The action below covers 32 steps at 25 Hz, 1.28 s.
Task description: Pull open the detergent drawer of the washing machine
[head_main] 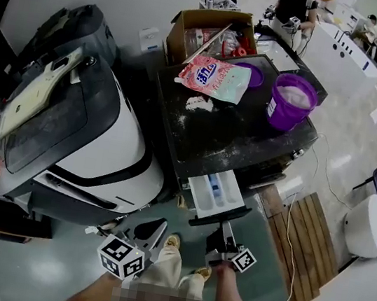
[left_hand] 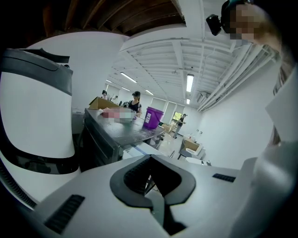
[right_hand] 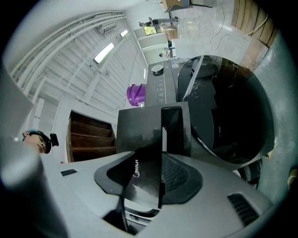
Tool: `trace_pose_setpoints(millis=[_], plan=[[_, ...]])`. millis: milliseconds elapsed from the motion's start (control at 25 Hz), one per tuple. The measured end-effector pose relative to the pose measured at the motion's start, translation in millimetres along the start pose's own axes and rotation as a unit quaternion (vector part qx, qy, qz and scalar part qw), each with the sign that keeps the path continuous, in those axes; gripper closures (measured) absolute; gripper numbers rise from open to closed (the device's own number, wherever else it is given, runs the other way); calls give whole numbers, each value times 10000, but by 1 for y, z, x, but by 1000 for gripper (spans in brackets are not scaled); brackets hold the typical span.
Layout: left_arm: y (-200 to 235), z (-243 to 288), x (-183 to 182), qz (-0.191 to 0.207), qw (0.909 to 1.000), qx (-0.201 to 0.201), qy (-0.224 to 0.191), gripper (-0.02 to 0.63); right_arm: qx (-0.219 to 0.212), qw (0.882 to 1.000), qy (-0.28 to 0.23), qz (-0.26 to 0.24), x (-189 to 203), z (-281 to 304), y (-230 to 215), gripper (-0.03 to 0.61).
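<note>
Pulled well out of the washing machine, near its top corner: detergent drawer, white tray exposed. Clamped on the drawer's dark front panel: right gripper. Off to the left, jaws together and empty: left gripper. On the machine's top: detergent bag, purple bucket, cardboard box.

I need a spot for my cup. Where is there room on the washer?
Bare: the front half of the washer top, between the spilled powder and the pulled-out detergent drawer. Crowded: the back, with the cardboard box, detergent bag and purple bucket.
</note>
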<state>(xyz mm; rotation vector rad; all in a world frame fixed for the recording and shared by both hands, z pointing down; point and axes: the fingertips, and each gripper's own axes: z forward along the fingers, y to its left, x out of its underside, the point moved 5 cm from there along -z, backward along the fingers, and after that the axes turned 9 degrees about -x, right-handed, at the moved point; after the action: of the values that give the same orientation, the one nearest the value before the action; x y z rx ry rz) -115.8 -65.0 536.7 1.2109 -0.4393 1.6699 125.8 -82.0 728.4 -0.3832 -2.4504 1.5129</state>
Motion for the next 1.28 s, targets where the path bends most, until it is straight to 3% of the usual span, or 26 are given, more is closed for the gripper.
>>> trace_pose_setpoints(millis=[400, 800, 1280], plan=[[-13, -4, -1, 76, 9999, 78, -22, 593, 165, 9996, 194, -75, -1, -4, 3, 419], [-22, 0, -2, 54, 9998, 172, -41, 592, 462, 9965, 601, -354, -5, -6, 8, 377], [-52, 21, -11, -17, 9978, 653, -90, 593, 497, 9897, 838, -1053, -48, -11, 79, 373]])
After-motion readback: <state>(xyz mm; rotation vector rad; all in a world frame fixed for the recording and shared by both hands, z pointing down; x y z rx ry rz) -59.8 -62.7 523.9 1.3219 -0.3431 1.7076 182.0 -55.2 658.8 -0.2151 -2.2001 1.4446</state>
